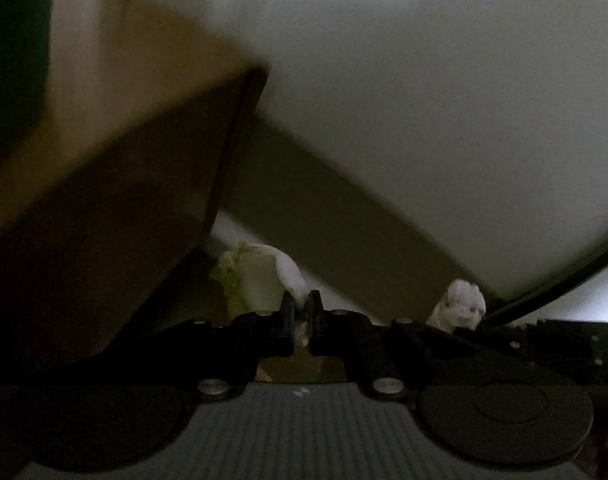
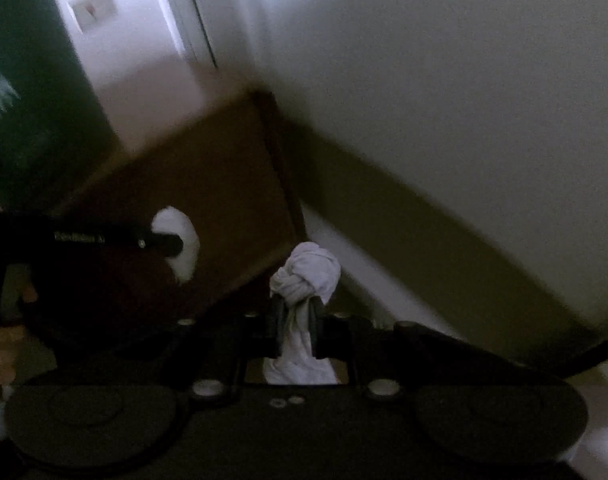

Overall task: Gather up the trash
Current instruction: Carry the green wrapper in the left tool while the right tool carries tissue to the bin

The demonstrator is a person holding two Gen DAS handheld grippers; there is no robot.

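Carrying trash in both hands, by the look of it; pickup seems done and this reads as the transport leg, my read only.

Left tongs (image 1: 302, 312): jaws nearly together, clamped on a thin white paper scrap (image 1: 291, 273) that curls up and left out of the grip. Something pale yellow-green (image 1: 232, 276) sits just beyond it; cannot tell whether it is part of the same scrap or another item.

Right tongs (image 2: 297, 322): jaws clamped on a crumpled white tissue wad (image 2: 305, 270), bulk bulging above the pads, tail hanging below them. Grip looks solid.

Right wrist view also shows the left tool at left with its scrap appearing as a white blob. Left wrist view shows the wad at lower right.

Background is blurred: brown wooden furniture (image 2: 208, 184), pale wall (image 2: 443, 80), olive skirting band (image 2: 383, 216). No bin in either view.

Next move, as I judge it: find the bin, bring both loads over its opening, then part the jaws. The left scrap is held by a thin edge, so it could slip; avoid swinging.
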